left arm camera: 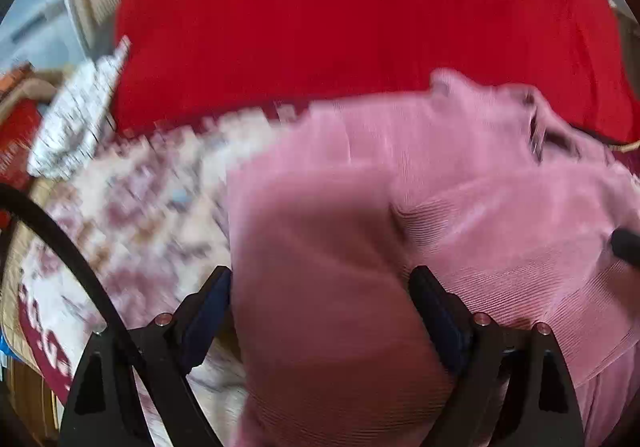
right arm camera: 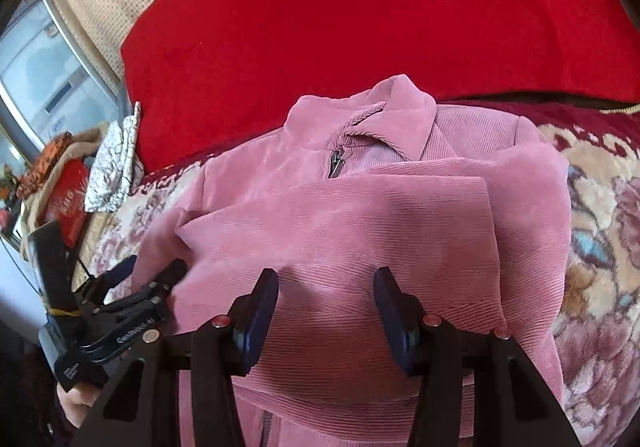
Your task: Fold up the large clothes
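Note:
A pink corduroy jacket [right arm camera: 360, 215] with a collar and a zip [right arm camera: 335, 163] lies on a floral blanket, its sleeves folded across the front. It also shows in the blurred left wrist view [left arm camera: 440, 187]. My left gripper [left arm camera: 320, 287] is open, jaws apart over the jacket's left edge; it also shows in the right wrist view [right arm camera: 154, 271] at the jacket's left side. My right gripper [right arm camera: 326, 283] is open just above the jacket's lower middle, holding nothing. Its tip shows at the right edge of the left wrist view [left arm camera: 624, 241].
A big red cushion [right arm camera: 380, 19] stands behind the jacket. The floral blanket [right arm camera: 600, 227] spreads to both sides. A silver patterned cloth [right arm camera: 114, 167] and a red box [right arm camera: 66, 199] lie at the left, near a window [right arm camera: 44, 87].

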Demonstrator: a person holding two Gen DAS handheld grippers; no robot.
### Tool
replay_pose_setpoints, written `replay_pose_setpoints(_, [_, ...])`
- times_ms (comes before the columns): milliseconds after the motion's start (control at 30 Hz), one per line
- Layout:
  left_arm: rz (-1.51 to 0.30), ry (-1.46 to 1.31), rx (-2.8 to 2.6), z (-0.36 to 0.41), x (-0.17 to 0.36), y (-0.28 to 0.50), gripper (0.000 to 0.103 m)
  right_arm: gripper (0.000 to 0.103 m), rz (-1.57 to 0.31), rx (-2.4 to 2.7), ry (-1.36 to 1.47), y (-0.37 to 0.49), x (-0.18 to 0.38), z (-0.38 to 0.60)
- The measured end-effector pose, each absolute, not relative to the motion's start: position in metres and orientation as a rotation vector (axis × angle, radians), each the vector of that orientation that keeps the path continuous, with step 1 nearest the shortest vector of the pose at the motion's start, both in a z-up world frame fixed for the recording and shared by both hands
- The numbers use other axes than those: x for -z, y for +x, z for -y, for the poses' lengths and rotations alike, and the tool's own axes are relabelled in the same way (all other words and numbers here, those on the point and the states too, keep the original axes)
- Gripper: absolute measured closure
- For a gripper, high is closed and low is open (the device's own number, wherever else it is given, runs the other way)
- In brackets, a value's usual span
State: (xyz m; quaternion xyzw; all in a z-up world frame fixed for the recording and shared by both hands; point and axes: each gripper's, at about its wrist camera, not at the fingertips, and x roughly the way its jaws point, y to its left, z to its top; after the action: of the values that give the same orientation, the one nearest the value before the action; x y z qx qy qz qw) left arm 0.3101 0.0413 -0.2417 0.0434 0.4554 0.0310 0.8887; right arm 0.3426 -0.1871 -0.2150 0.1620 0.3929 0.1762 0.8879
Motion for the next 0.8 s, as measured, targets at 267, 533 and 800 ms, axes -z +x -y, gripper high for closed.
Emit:
replay_pose_setpoints(267, [-0.885,0.079,-0.065,-0.042,0.230,0.303,0.013,0.050,-0.779,-0.379,0.395,0.338,0.209,0.198])
replay_pose_setpoints(533, [-0.865,-0.020,-0.145,-0.065,0.222,0.302,0.013,0.050,-0.821,-0.388,0.348,0.341,0.214,0.187])
replay_pose_setpoints(800, [-0.909,-0.046,-0.135,-0.065,0.229,0.308,0.013,0.050,-0.782,-0.387,0.375,0.338,0.208,0.194])
